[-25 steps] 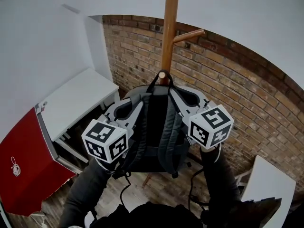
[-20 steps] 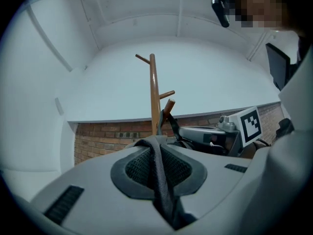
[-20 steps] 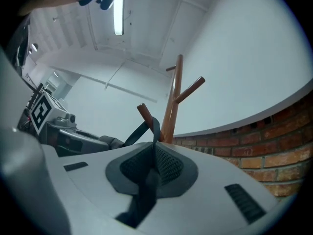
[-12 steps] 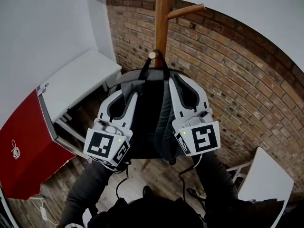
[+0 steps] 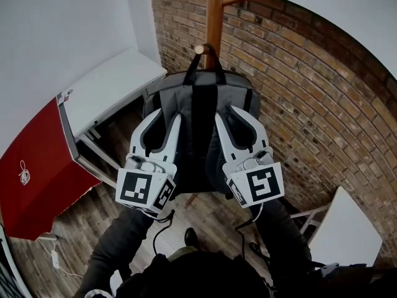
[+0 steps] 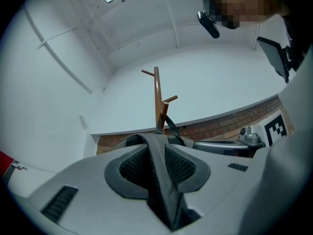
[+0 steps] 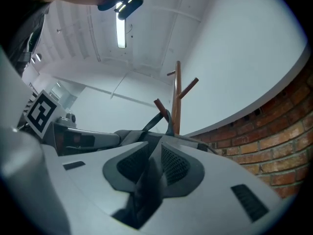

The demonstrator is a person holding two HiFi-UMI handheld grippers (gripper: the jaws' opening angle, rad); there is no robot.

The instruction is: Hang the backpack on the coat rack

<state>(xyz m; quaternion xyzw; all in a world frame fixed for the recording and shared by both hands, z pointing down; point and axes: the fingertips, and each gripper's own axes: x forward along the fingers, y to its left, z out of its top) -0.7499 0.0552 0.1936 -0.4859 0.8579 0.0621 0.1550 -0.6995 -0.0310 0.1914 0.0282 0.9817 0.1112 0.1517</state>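
Observation:
A grey and black backpack (image 5: 198, 123) hangs by its top handle (image 5: 205, 58) on a lower peg (image 5: 200, 49) of the wooden coat rack (image 5: 214, 17), in front of the brick wall. My left gripper (image 5: 164, 117) is at its left shoulder strap (image 6: 161, 180), and my right gripper (image 5: 239, 113) is at its right shoulder strap (image 7: 146, 180). Both sets of jaws are opening. Each strap still runs between its jaws but looks loose there, not pinched. The rack's pole shows ahead in both gripper views (image 6: 157, 97) (image 7: 177, 92).
A white desk (image 5: 105, 85) stands to the left of the rack, with a red panel (image 5: 31, 179) nearer me. The brick wall (image 5: 310, 92) runs behind and to the right. A white table corner (image 5: 347, 228) sits low right. Cables trail over the wooden floor (image 5: 80, 234).
Both grippers drew back and down along the shoulder straps. Their jaws loosened, and the backpack settled onto the peg by its handle.

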